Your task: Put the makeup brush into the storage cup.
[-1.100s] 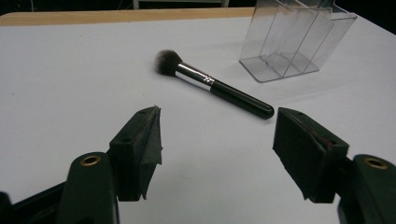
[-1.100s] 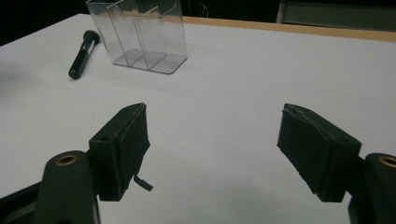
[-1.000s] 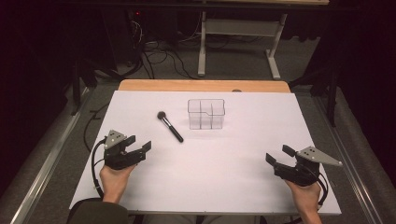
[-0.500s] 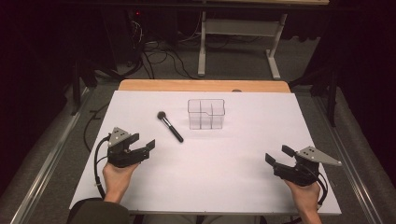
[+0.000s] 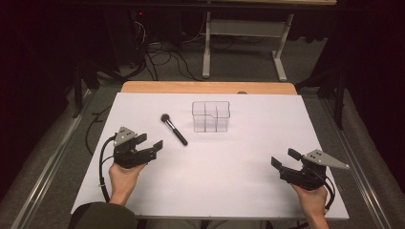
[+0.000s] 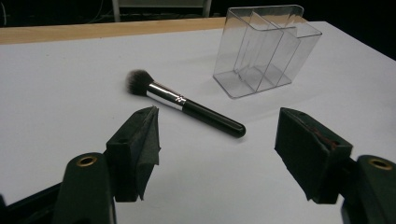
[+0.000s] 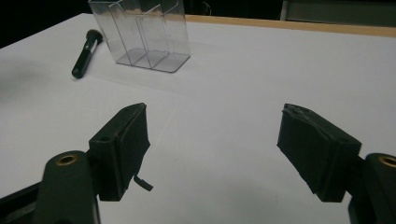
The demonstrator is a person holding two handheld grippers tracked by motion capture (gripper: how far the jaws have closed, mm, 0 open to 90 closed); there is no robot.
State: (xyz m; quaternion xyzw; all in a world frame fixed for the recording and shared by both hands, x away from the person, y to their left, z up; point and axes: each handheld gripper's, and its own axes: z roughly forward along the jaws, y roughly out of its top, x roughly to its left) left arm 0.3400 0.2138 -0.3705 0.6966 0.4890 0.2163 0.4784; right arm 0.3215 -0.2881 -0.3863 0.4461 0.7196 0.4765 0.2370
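Two grippers sat with jaws wide apart and empty: the left gripper point(image 5: 150, 147) near the handle end of a black makeup brush point(image 5: 173, 129), the right gripper point(image 5: 282, 159) well apart near the table's right front corner. Nothing looked done yet, as the brush lay flat on the white table point(image 5: 229, 171), just left of the clear organizer point(image 5: 210, 116), ungrasped. Bare tabletop lay all around, every edge far from the brush.
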